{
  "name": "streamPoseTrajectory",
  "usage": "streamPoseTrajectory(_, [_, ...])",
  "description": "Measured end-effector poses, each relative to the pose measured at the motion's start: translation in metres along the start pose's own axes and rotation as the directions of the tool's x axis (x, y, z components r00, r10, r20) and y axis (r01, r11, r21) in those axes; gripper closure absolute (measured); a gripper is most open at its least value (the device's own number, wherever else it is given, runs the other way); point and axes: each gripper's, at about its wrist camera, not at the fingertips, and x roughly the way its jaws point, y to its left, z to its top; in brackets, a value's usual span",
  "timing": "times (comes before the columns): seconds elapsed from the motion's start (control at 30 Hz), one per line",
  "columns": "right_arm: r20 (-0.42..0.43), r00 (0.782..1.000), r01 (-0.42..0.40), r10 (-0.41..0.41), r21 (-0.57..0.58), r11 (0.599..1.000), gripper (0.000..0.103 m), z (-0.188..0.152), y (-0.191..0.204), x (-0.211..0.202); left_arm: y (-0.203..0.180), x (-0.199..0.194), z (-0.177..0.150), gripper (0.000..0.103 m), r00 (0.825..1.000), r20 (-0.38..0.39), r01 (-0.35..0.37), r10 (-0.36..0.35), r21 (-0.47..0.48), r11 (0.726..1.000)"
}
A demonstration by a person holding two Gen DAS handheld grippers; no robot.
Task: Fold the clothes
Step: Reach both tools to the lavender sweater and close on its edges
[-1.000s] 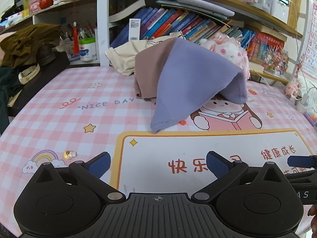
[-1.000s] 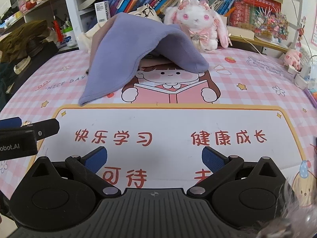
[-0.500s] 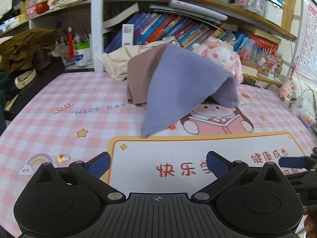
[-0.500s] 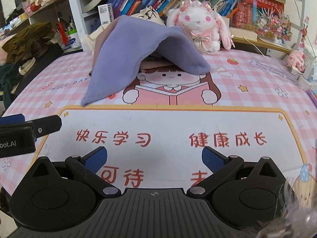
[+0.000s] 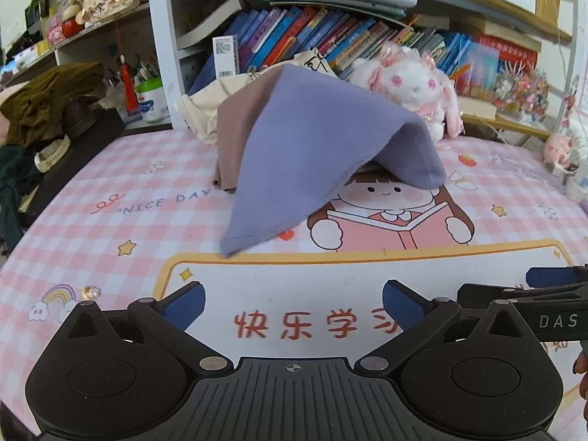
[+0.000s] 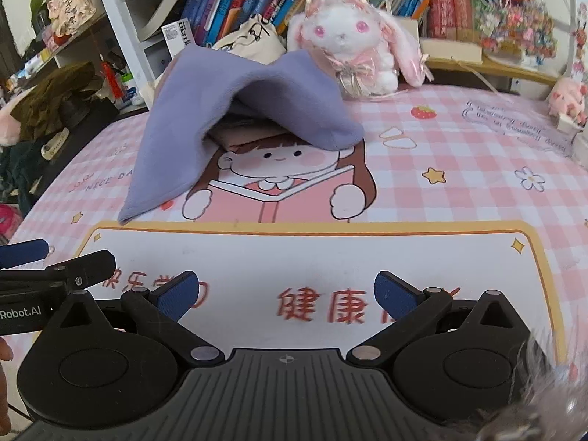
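Observation:
A lavender cloth (image 5: 316, 147) lies draped in a tent shape over a brown garment (image 5: 235, 136) at the back of the pink checked mat (image 5: 110, 228). Its lower left corner reaches down toward the mat's white panel. In the right wrist view the lavender cloth (image 6: 239, 106) covers the folded brown garment (image 6: 250, 134). My left gripper (image 5: 292, 303) is open and empty, low over the mat, well short of the cloth. My right gripper (image 6: 284, 294) is open and empty beside it. Each gripper shows at the edge of the other's view.
A cream bag (image 5: 205, 110) and a white plush rabbit (image 5: 415, 84) sit behind the clothes, before bookshelves (image 5: 330, 36). Dark clothes and a watch (image 5: 51, 150) lie at the left edge. A pen pot (image 5: 150, 99) stands at the back left. Small pink toys (image 6: 567, 97) sit far right.
Both grippers have moved forward and closer to the lavender cloth, which now looks larger. Both stay open and empty. The clothes have not moved.

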Motion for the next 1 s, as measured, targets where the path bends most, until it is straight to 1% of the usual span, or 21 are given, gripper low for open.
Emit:
streamPoseTrajectory(0.13, [-0.022,0.999,-0.039,0.039,0.002,0.999,0.0,0.006,-0.019,0.007,-0.021,0.006,0.002,0.0,0.997,-0.016,-0.074,0.074,0.028,0.997])
streamPoseTrajectory(0.2, [-0.03,0.998,-0.055,0.055,0.01,0.998,0.0,0.01,-0.029,0.011,-0.031,0.01,0.003,0.0,0.995,-0.029,-0.097,0.099,0.054,0.994])
streamPoseTrajectory(0.33, [-0.042,0.996,-0.076,0.078,0.047,0.996,0.0,0.016,-0.048,0.017,-0.05,0.019,0.006,0.0,0.994,-0.008,-0.11,0.111,0.108,0.988])
streamPoseTrajectory(0.43, [-0.039,0.995,-0.091,0.095,0.086,0.992,0.0,0.019,-0.064,0.017,-0.063,0.034,0.016,0.0,0.994,0.007,-0.113,0.113,0.158,0.981])
streamPoseTrajectory(0.53, [-0.033,0.994,-0.099,0.105,0.131,0.986,0.0,0.023,-0.08,0.018,-0.076,0.053,0.034,0.0,0.989,0.043,-0.149,0.144,0.217,0.965])
streamPoseTrajectory(0.7, [-0.029,0.991,-0.122,0.132,0.223,0.967,0.0,0.033,-0.099,0.026,-0.093,0.084,0.061,0.0,0.976,0.102,-0.214,0.192,0.287,0.934])
streamPoseTrajectory(0.9, [0.002,0.985,-0.168,0.174,0.283,0.945,0.0,0.045,-0.108,0.028,-0.104,0.116,0.079,0.0,0.957,0.159,-0.281,0.241,0.317,0.906])
streamPoseTrajectory(1.0, [0.018,0.978,-0.201,0.207,0.339,0.919,0.0,0.05,-0.113,0.029,-0.108,0.131,0.085,0.0,0.952,0.164,-0.299,0.258,0.336,0.893])
